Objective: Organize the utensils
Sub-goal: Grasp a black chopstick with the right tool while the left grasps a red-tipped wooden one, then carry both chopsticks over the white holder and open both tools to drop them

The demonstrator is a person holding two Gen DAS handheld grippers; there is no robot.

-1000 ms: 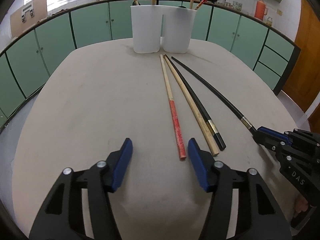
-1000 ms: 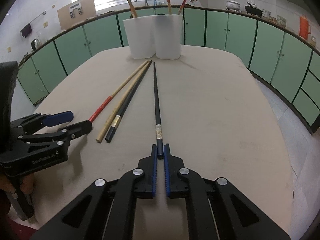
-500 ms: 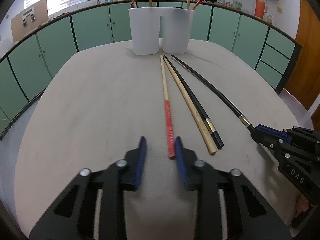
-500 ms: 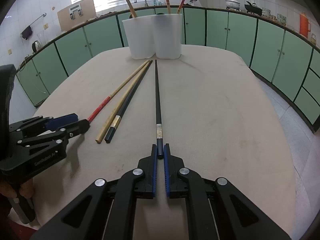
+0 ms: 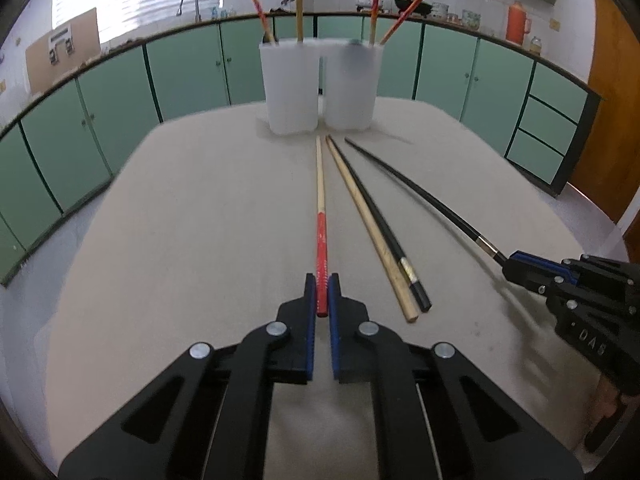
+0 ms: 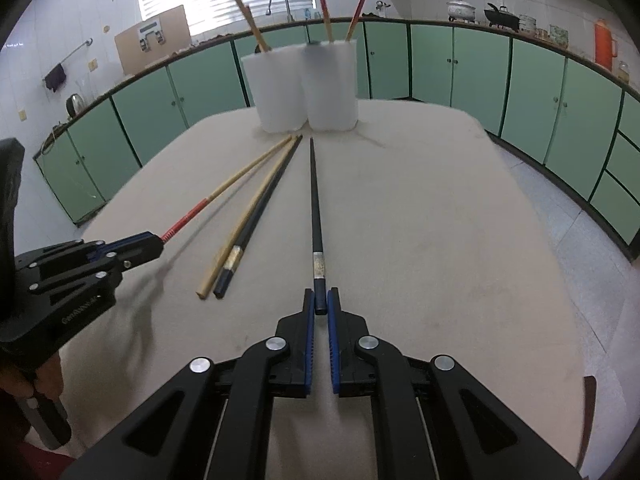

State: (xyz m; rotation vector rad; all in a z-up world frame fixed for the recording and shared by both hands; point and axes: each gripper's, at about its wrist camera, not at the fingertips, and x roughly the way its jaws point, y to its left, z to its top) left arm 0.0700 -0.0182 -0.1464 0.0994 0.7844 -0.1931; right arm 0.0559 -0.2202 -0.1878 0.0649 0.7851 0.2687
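Note:
My left gripper (image 5: 321,285) is shut on the red end of a red-and-tan chopstick (image 5: 321,216), which points toward two white holders (image 5: 320,86). My right gripper (image 6: 320,301) is shut on the thick end of a black chopstick (image 6: 315,208). It also shows in the left wrist view (image 5: 516,266), holding that black chopstick (image 5: 420,196). A plain tan chopstick (image 5: 370,224) and a second black chopstick (image 5: 384,224) lie side by side on the table between the two held ones. The holders (image 6: 306,86) hold several upright chopsticks.
The beige table (image 5: 180,220) is ringed by green cabinets (image 5: 100,120). In the right wrist view the left gripper (image 6: 132,248) shows at the left with the person's hand below it. The table's right edge (image 6: 560,220) drops to a tiled floor.
My left gripper has moved forward over the red end of the chopstick and closed on it. My right gripper has stayed shut on the black chopstick.

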